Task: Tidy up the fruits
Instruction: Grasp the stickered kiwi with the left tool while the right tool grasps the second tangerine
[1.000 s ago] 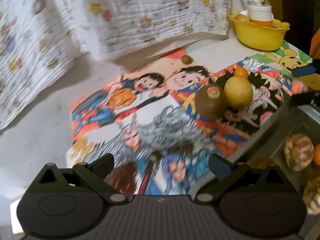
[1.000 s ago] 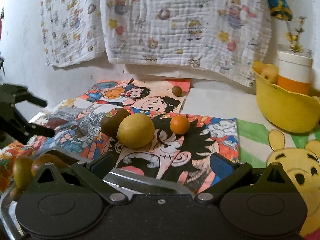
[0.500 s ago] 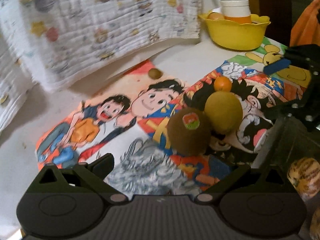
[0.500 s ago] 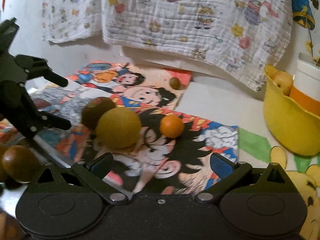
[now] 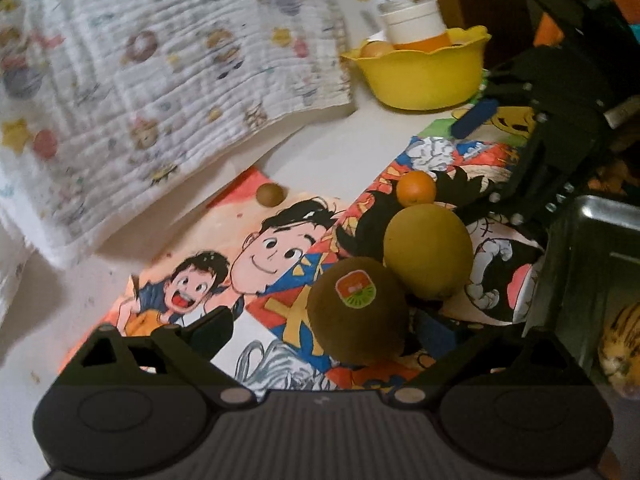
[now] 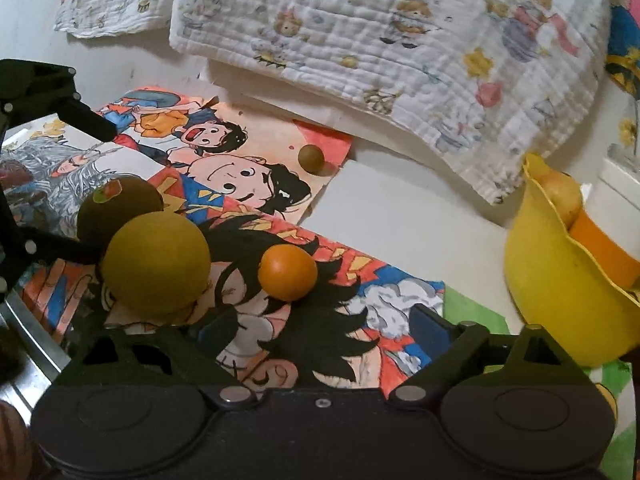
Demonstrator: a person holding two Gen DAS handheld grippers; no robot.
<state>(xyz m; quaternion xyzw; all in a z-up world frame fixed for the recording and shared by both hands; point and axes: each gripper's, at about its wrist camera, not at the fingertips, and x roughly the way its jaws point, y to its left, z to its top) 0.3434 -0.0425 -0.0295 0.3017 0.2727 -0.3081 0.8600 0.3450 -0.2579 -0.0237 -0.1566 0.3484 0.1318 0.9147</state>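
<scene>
A brown kiwi with a sticker [image 5: 358,310] lies on the cartoon mat against a yellow-green round fruit [image 5: 428,250], with a small orange [image 5: 416,188] behind them. My left gripper [image 5: 324,330] is open, and the kiwi sits between its fingers. My right gripper [image 6: 320,328] is open and empty, just short of the small orange [image 6: 287,272], with the yellow-green fruit [image 6: 156,264] and kiwi [image 6: 116,204] to its left. A small brown round fruit [image 6: 311,157] lies farther back on the mat.
A yellow bowl [image 6: 560,292] holding a fruit and an orange-and-white container stands at the right. A metal tray [image 5: 592,272] with fruit in it is at the near right of the left wrist view. A patterned white cloth [image 6: 380,28] hangs behind the mat.
My left gripper has moved forward and right until the kiwi sits between its fingers. My right gripper has moved forward toward the small orange.
</scene>
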